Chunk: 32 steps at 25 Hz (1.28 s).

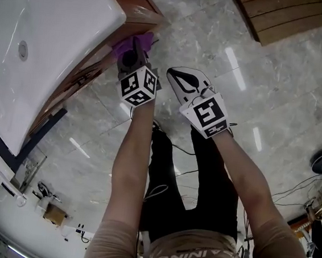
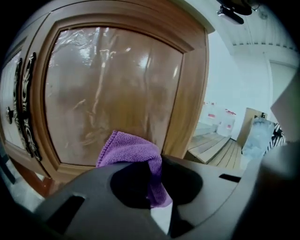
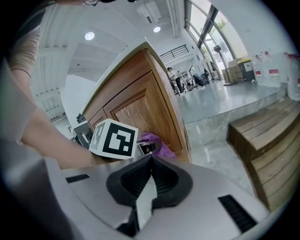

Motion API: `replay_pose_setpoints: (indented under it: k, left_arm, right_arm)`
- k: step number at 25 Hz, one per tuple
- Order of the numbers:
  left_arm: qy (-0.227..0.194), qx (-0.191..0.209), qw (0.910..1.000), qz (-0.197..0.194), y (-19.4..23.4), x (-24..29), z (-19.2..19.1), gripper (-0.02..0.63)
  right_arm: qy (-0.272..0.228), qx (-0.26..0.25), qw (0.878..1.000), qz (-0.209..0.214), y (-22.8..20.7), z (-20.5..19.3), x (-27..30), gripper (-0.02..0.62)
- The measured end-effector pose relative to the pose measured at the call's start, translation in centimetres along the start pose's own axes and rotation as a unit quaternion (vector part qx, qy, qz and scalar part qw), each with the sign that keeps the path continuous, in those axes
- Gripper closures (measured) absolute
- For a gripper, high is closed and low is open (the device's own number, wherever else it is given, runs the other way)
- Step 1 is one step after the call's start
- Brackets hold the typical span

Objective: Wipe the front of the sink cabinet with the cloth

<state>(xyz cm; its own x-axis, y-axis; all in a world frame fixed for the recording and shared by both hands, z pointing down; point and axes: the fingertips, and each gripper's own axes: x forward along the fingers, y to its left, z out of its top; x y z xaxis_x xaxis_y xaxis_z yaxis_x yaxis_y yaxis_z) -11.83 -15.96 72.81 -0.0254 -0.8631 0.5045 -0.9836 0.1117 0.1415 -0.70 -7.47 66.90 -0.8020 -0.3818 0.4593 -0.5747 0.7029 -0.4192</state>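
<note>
Left claw (image 2: 157, 177): clenched on the purple microfibre cloth (image 2: 130, 149).
Cloth: at the glossy door panel of the brown wooden sink cabinet (image 2: 112, 79).
Right claw (image 3: 149, 164): closed, nothing between, beside the left.
Basin: white ceramic sink (image 1: 51, 28) atop the cabinet.

Head cam: high up, pointing steeply down past both forearms. Sink (image 1: 44, 39) at left, floor (image 1: 267, 96) filling the right.

Left tongs cam: low, very near the cabinet door (image 2: 108, 93), facing it almost square-on. Cloth (image 2: 133, 150) sits at bottom of frame.

Right tongs cam: farther back and to the right, looking along the cabinet front at an angle, left tongs (image 3: 146, 147) in its near field.

Overlap: all three catch the cloth and the cabinet front. Both tongs cams also catch the wooden steps (image 3: 267, 136) at right.
</note>
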Motion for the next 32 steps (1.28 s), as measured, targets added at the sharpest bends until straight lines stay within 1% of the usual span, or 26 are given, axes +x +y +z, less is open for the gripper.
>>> replay_pose_setpoints:
  k: [2,5,6,10,14,16,18,22,26,29,32]
  left_arm:
    - [-0.002,-0.006,1.0000,-0.003,-1.3,0.6,0.2,0.569]
    - [-0.009,-0.034,0.9993,0.013,-2.0,0.8,0.3,0.569]
    - [-0.010,-0.034,0.9993,0.012,-2.5,0.9,0.3,0.569]
    - [-0.017,-0.003,0.9996,-0.021,-6.2,1.4,0.9,0.569]
    - [-0.017,-0.008,0.9992,-0.034,-8.3,1.7,1.8,0.569]
    - [-0.021,0.016,0.9982,-0.054,-10.0,0.8,2.6,0.569]
    - [-0.020,0.033,0.9965,-0.075,-11.8,-0.9,3.4,0.569]
    - [-0.011,0.017,0.9953,-0.094,-13.4,-6.4,5.1,0.569]
    - [-0.014,0.014,0.9938,-0.109,-13.3,-12.2,7.9,0.569]
    - [-0.012,0.015,0.9926,-0.119,-13.0,-17.6,10.0,0.569]
    - [-0.008,-0.003,0.9929,-0.119,-11.7,-23.0,12.1,0.569]
  right_arm:
    - [-0.003,0.000,1.000,0.000,-1.0,0.4,-0.4,0.584]
    - [-0.007,-0.003,1.000,-0.002,-2.5,0.8,-1.2,0.584]
    - [-0.008,-0.002,1.000,-0.005,-3.0,0.8,-1.5,0.584]
    - [-0.011,0.009,1.000,-0.020,-4.9,0.2,-3.0,0.584]
    - [-0.014,0.017,0.999,-0.029,-5.5,0.1,-4.7,0.584]
    - [-0.016,0.017,0.999,-0.032,-5.5,0.4,-5.7,0.584]
    - [-0.015,0.014,0.999,-0.033,-5.0,0.9,-7.1,0.584]
    - [-0.005,-0.008,0.999,-0.037,-2.6,2.9,-10.6,0.584]
    - [-0.001,-0.030,0.999,-0.044,0.1,5.7,-13.4,0.584]
    - [0.000,-0.033,0.998,-0.045,3.5,7.3,-15.9,0.584]
    - [-0.005,-0.027,0.999,-0.046,7.5,9.0,-17.9,0.584]
